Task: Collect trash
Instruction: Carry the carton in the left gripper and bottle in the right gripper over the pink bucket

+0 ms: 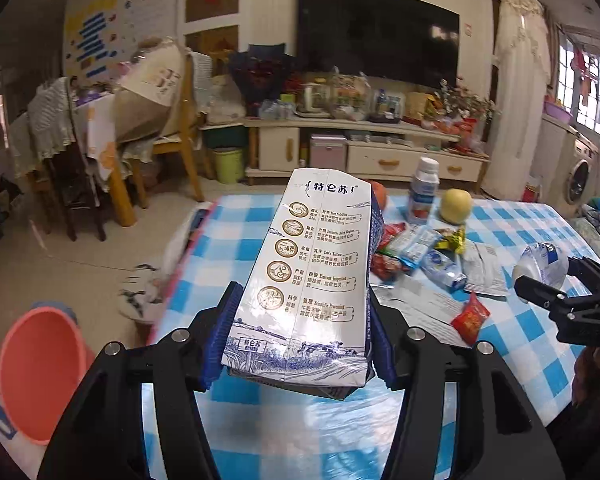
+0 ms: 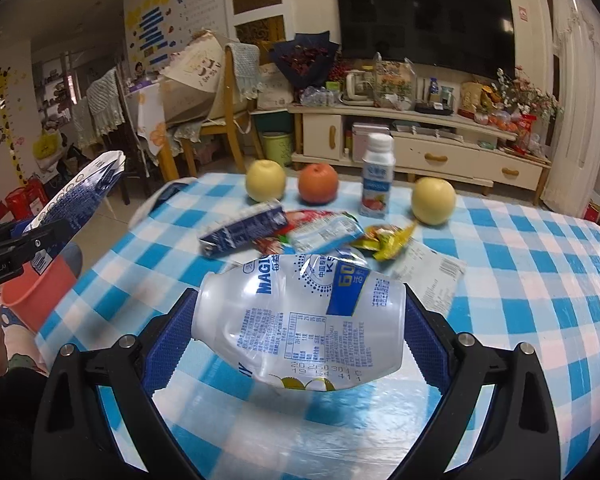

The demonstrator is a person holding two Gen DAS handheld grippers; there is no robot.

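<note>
Left wrist view: left tool (image 1: pixel 300 336) pinches a milk carton (image 1: pixel 316 272) above the counter (image 1: pixel 228 248), tilted downward, while right tool (image 2: pixel 300 336) pinches a crushed bottle (image 2: pixel 300 320).

Brightness: moderate indoor light, walls evenly lit, far-left corners dim.
Source: daylight through the window (image 1: pixel 588 92) at far right.
Glare: sheen on the tablecloth (image 2: pixel 540 280) near the camera; pale reflections on the television (image 2: pixel 424 20).
Shadows: soft, under the held items.
Blur: milk carton (image 2: pixel 76 204) smeared at left.
Distortion: strong fisheye bending, black vignette corners.
</note>
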